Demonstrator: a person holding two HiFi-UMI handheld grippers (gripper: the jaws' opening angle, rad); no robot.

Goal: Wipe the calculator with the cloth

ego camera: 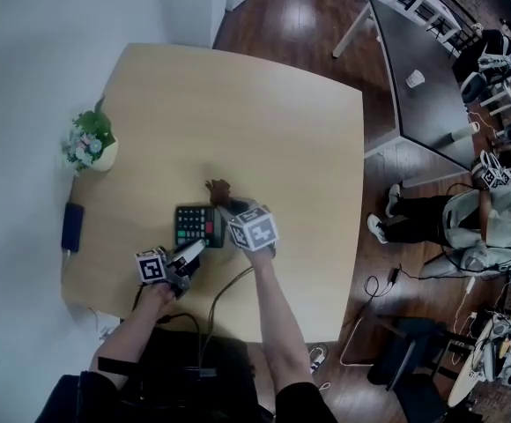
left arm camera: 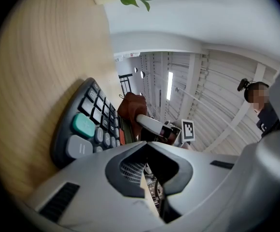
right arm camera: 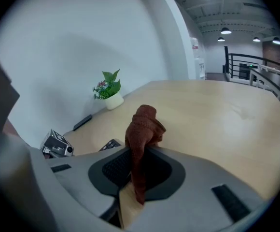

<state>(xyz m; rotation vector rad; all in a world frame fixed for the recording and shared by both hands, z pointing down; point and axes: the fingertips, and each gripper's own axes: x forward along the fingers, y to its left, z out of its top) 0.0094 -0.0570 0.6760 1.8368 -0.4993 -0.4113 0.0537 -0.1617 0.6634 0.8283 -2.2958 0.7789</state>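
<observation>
On the worktop's [ego camera: 264, 122] six o'clock side lies the calculator [ego camera: 194, 226]. The left tool [ego camera: 196, 248], clenched and empty, sits at its six o'clock edge, likely steadying it. The right tool [right arm camera: 141, 153] grasps the brown cloth [right arm camera: 144, 124] at the calculator's one o'clock corner, ready for wiping.

The calculator [ego camera: 197, 226] is dark and flat. It lies face up with grey keys, one teal and one red, just beside the left gripper [left arm camera: 148, 175]. The rust-brown cloth [right arm camera: 142, 129] is bunched and pinched between the right gripper [right arm camera: 136, 178] jaws, at the calculator's far end.
</observation>
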